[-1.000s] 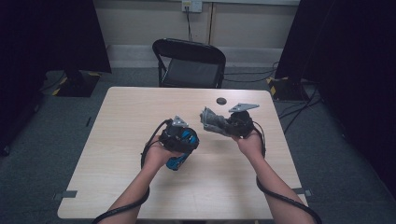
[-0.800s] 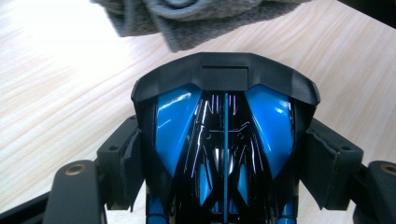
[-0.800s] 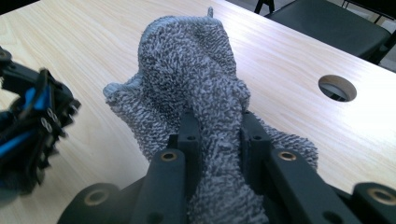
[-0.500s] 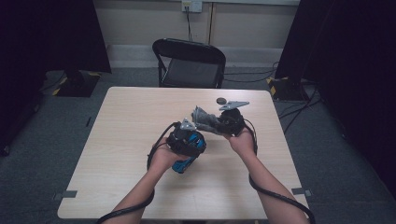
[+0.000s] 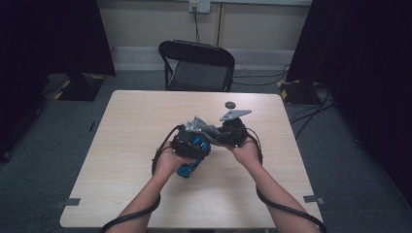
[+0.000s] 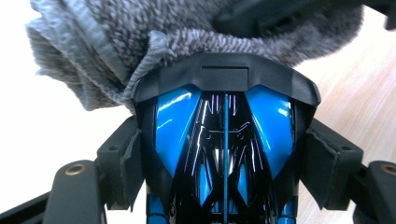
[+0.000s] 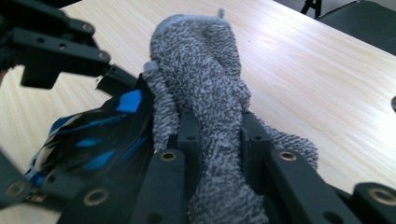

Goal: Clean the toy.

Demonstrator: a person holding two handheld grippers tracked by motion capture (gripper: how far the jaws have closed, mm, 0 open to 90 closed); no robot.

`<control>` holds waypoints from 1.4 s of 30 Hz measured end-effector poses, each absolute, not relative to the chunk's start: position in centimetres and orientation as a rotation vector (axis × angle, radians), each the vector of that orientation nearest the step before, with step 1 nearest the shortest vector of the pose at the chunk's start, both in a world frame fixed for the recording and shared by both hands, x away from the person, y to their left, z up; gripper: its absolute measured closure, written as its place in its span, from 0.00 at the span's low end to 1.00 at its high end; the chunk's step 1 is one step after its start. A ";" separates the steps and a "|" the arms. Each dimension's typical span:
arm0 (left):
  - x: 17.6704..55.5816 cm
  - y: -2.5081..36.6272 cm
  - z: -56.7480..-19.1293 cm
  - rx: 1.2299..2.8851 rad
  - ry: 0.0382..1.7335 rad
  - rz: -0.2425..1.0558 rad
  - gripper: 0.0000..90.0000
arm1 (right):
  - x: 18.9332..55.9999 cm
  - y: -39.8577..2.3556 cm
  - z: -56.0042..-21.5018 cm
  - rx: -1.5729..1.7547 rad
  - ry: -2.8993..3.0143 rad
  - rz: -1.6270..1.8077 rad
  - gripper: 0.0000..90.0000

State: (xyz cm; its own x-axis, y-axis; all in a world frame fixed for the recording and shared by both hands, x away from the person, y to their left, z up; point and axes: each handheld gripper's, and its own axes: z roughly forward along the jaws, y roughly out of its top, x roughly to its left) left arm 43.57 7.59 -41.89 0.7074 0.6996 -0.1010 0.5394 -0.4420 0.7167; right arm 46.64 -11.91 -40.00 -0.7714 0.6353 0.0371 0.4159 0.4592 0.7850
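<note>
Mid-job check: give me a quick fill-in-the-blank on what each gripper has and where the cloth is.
1. The left gripper holds a shiny black and ____ toy car.
2. The right gripper is shut on a grey ____.
3. The cloth touches the car's ____ end.
4. Behind the table stands a folding ____.

Missing words: blue; cloth; front; chair

Blue and black object (image 6: 224,154) cut off at the bottom edge of the left gripper view, lower part unseen, kind not readable; upper rim buried under the grey towel (image 6: 116,42). Towel cropped at top edge there, and at bottom edge of the right gripper view, pinched part hidden between dark jaws. Small dark round thing (image 5: 230,104) on the table (image 5: 121,194), upper centre of the high view, too small to identify. Both forearms cut off at bottom edge.
</note>
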 end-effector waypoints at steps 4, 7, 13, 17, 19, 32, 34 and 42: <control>43.7 7.9 -41.9 2.149 0.947 0.274 0.29 | 46.5 -11.8 -40.1 0.904 2.459 1.217 0.83; 43.8 8.1 -41.9 2.151 0.955 0.283 0.29 | 46.3 -11.9 -40.2 0.901 2.460 1.230 0.83; 44.0 8.3 -41.9 2.149 0.965 0.288 0.29 | 46.0 -12.2 -40.3 0.894 2.474 1.245 0.83; 44.2 8.6 -42.0 2.149 0.984 0.290 0.29 | 45.8 -12.5 -40.4 0.893 2.474 1.256 0.83; 44.4 8.8 -42.0 2.149 0.991 0.296 0.29 | 45.6 -12.6 -40.4 0.891 2.475 1.265 0.83; 44.9 9.6 -42.0 2.151 1.030 0.319 0.29 | 45.0 -13.2 -41.0 0.873 2.495 1.294 0.83; 45.0 9.8 -42.0 2.149 1.035 0.325 0.29 | 44.9 -13.2 -41.1 0.869 2.499 1.295 0.83; 45.3 10.7 -42.1 2.127 1.070 0.316 0.29 | 44.6 -13.2 -41.3 0.856 2.518 1.292 0.83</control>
